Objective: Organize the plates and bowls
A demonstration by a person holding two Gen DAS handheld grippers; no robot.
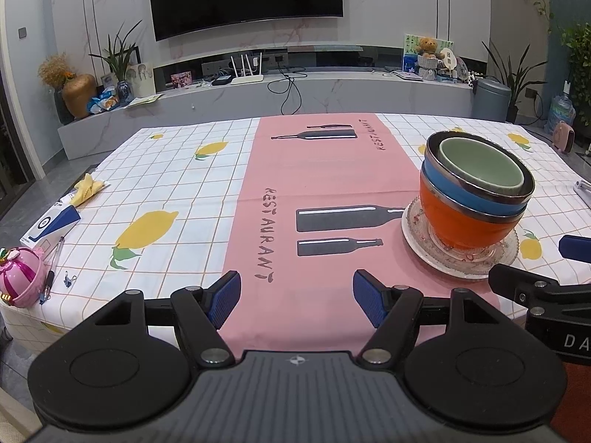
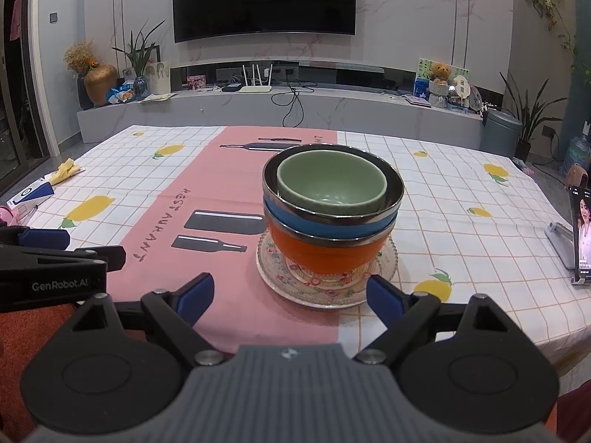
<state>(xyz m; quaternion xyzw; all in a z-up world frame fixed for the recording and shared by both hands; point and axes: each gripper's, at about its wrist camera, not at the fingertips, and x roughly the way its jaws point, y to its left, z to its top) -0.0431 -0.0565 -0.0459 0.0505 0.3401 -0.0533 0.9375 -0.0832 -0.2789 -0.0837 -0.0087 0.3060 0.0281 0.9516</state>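
A stack stands on the table: a green bowl (image 2: 330,184) sits inside a blue bowl (image 2: 328,223), which sits inside an orange bowl (image 2: 325,254), on a patterned glass plate (image 2: 314,289) over a white plate. The stack also shows at the right of the left wrist view, with the green bowl (image 1: 480,164), the orange bowl (image 1: 465,225) and the glass plate (image 1: 458,262). My left gripper (image 1: 297,299) is open and empty over the pink runner, left of the stack. My right gripper (image 2: 290,301) is open and empty just in front of the plate.
The table (image 2: 461,243) has a lemon-print cloth with a pink runner (image 1: 295,177). At its left edge lie a pink toy (image 1: 18,277), a pen (image 1: 51,269), a blue-white box (image 1: 50,225) and a yellow cloth (image 1: 86,188). A phone on a stand (image 2: 580,236) stands at the right edge.
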